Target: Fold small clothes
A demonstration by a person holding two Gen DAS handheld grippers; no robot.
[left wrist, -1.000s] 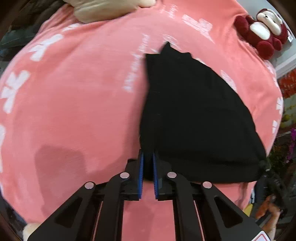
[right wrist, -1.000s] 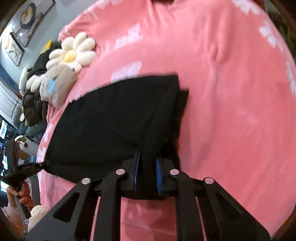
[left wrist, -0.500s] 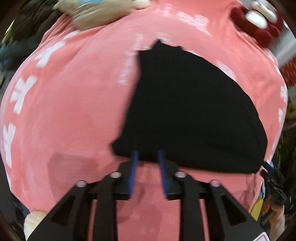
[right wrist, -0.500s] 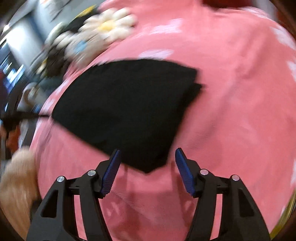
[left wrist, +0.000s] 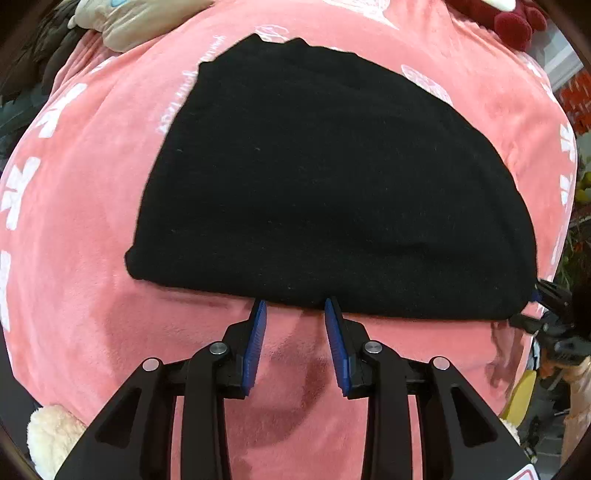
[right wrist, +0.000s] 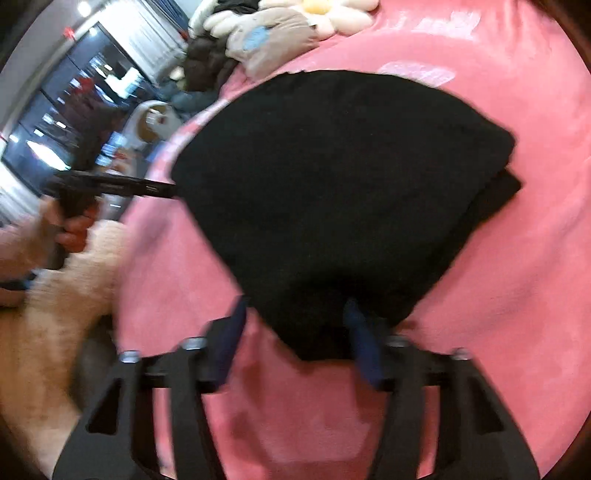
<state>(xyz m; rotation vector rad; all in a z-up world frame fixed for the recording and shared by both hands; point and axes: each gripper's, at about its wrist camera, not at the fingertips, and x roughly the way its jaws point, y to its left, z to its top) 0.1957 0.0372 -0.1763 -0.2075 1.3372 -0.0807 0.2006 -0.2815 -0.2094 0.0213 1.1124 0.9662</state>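
Note:
A black folded garment [left wrist: 325, 184] lies flat on a pink blanket [left wrist: 81, 229] with white prints. My left gripper [left wrist: 294, 306] is open, its blue pads just at the garment's near edge, holding nothing. In the right wrist view the same garment [right wrist: 332, 184] lies folded, with a lower layer peeking out at its right side. My right gripper [right wrist: 295, 314] is open, its jaws on either side of the garment's near corner without closing on it. The left gripper [right wrist: 110, 186] shows at the garment's far left.
A beige plush toy [left wrist: 140, 18] and a red plush toy [left wrist: 513, 18] lie at the blanket's far edge. A daisy plush [right wrist: 332, 11] and dark clothes [right wrist: 207, 62] sit at the back. A fluffy cream item [right wrist: 55, 295] lies at the left.
Both grippers were shut on the black garment's edge a second ago. Both have opened and let it go, and the garment now lies flat. The right view is still blurred from motion.

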